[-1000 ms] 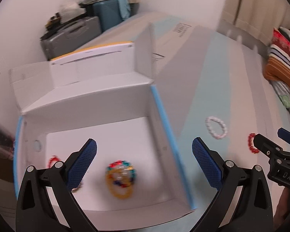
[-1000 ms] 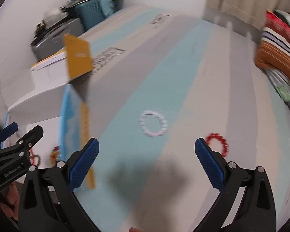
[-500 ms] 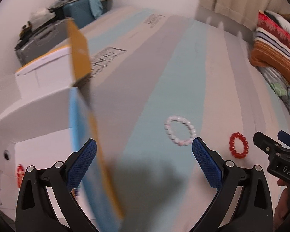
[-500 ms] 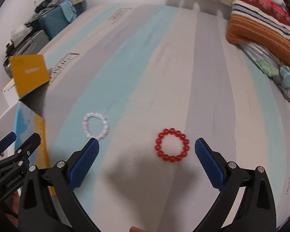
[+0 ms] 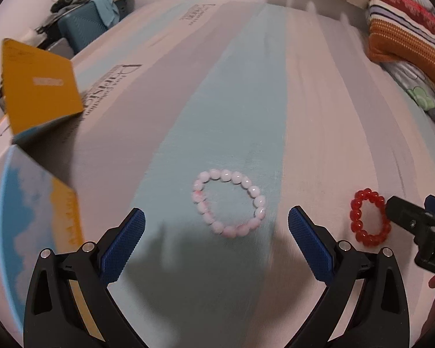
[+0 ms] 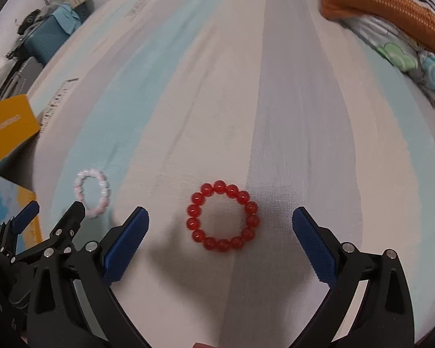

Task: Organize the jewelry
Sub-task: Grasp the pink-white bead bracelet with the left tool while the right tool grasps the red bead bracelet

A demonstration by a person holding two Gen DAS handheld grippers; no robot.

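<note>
Item 1, pink-white bead bracelet (image 5: 229,203): lies flat on the teal stripe of the striped bedcover (image 5: 319,116), dead ahead of my left gripper (image 5: 216,242), centred between its two blue pads and just beyond their tips. It is a closed ring, a little wider than deep as I see it, so no real long axis and no pointing end; any side offers a bite.

Item 2, red bead bracelet (image 6: 222,216): also flat, on a pale stripe, straight ahead of my right gripper (image 6: 220,243), centred between its pads. Round, no heading.

Relation: each ring sits before its own tool; the pink one is nearer my left, the red one nearer my right. The two lie side by side, apart, not touching.

Left gripper: spread wide, nothing held. Right gripper: spread wide, nothing held.

Item 3, open cardboard box (image 5: 34,191): off to the left of my left gripper, yellow flap raised; I judge it the destination.

Judgement: the next move needs a drop forward so one pad lands inside a ring, the other outside.
</note>
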